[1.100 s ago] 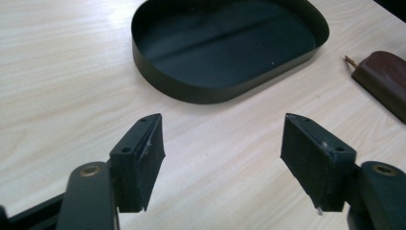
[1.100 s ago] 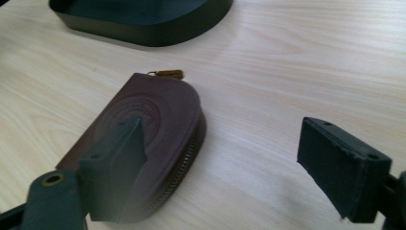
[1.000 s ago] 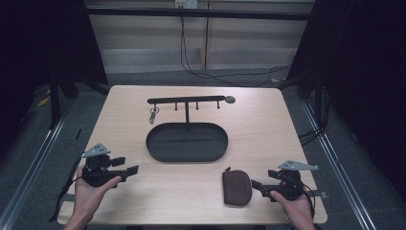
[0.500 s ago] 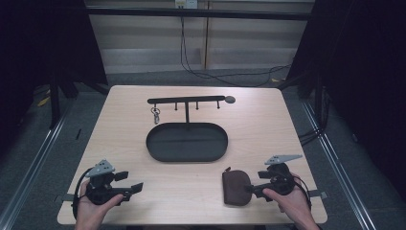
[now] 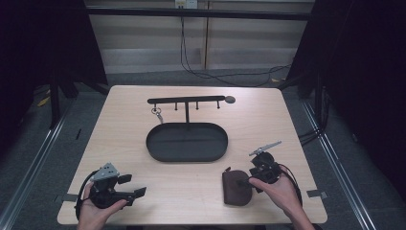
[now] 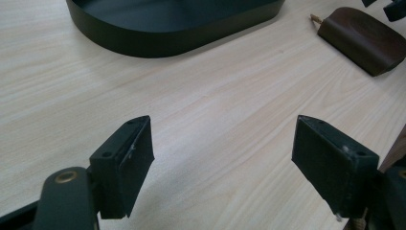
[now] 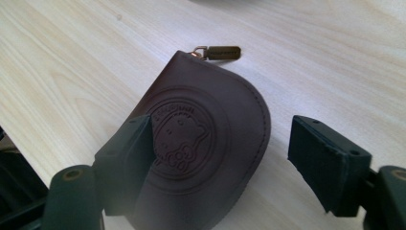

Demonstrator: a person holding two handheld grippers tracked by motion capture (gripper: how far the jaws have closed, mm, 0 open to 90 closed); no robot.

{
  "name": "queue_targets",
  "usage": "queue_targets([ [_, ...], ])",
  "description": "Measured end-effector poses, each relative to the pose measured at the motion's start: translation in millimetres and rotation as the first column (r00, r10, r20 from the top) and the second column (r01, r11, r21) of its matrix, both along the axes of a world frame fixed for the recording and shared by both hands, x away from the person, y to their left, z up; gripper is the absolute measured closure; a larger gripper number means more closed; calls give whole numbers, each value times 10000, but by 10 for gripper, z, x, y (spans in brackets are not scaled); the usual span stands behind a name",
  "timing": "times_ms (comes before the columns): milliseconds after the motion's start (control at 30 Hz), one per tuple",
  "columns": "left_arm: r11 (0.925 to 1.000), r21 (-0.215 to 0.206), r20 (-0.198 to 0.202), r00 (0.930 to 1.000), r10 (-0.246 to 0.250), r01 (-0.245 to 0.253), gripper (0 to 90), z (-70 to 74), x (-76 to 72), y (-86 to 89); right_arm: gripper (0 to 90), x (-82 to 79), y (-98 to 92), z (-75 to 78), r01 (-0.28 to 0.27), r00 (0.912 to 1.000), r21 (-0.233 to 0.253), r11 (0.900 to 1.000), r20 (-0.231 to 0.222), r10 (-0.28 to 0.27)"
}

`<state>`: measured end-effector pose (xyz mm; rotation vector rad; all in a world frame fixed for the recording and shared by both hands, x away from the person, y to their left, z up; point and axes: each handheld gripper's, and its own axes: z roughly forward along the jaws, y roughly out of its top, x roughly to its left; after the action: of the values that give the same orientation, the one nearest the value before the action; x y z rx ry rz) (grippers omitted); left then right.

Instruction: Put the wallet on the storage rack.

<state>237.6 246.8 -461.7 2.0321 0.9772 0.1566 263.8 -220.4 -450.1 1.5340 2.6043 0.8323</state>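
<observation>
A black oval metal tray [image 5: 165, 151] sits mid-table; behind it, a black peg rack [image 5: 186, 100] holds a key ring [image 5: 156, 112].

pouch [image 7: 206, 148]: near end behind jaw, blurred | embossed lettering: unreadable

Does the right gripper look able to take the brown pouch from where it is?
Probably yes: the right gripper is open right over the brown pouch, with nothing between them.

The brown pouch [image 7: 201, 143] bears an embossed round emblem with lettering too faint to read.
</observation>
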Motion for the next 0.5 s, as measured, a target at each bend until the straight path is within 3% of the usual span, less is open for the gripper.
queue_targets([
  [100, 10000, 13, -24, 10000, 5, -5, 220, -4, 11, 1, 187, 61, 24, -1, -61, 9987, -203, 9998, -501, 50],
  [233, 10000, 9, 30, 10000, -43, 43, 220, 4, 3, 6, 192, 127, 87, -46, -394, 9919, -681, 9969, -1232, 308],
  [500, 10000, 26, 30, 10000, -51, 51, 220, 7, 12, 15, 201, 211, 179, -59, -661, 9857, -1196, 9906, -1620, 462],
])
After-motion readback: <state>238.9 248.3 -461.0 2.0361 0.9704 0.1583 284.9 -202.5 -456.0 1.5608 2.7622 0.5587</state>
